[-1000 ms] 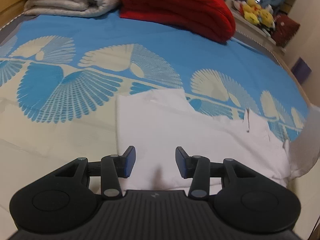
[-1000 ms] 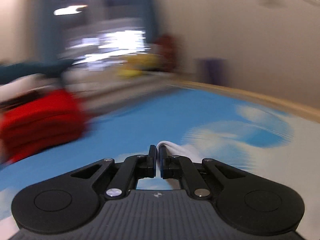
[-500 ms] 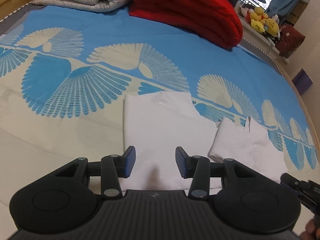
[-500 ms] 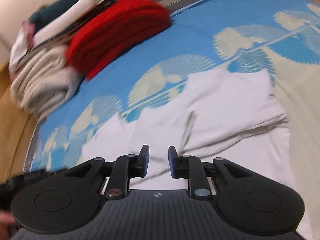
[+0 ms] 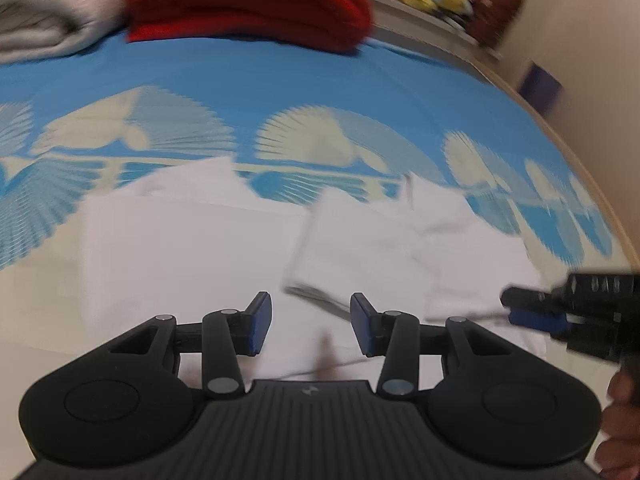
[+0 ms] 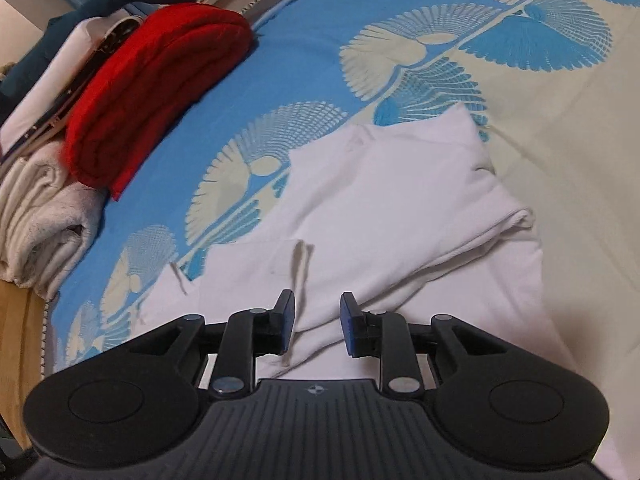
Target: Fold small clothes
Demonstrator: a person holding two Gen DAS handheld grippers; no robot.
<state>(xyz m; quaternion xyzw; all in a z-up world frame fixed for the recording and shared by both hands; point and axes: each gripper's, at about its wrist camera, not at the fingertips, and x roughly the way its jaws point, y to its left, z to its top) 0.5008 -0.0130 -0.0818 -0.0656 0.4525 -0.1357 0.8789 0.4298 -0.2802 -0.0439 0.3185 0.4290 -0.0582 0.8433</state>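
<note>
Cloth is free of both tools now: a second ago the right gripper [image 6: 316,322] was pinching a white edge aloft; it has let go and hangs spread over the white garment [image 6: 400,216], which lies partly folded on the blue patterned bedspread [image 6: 304,40]. Left gripper [image 5: 311,322] is spread too, holding nothing. Through the blur, one flap seems laid across. Far left, red blanket [image 6: 152,92] and grey towels [image 6: 40,216] sit well apart; nothing obstructs.
</note>
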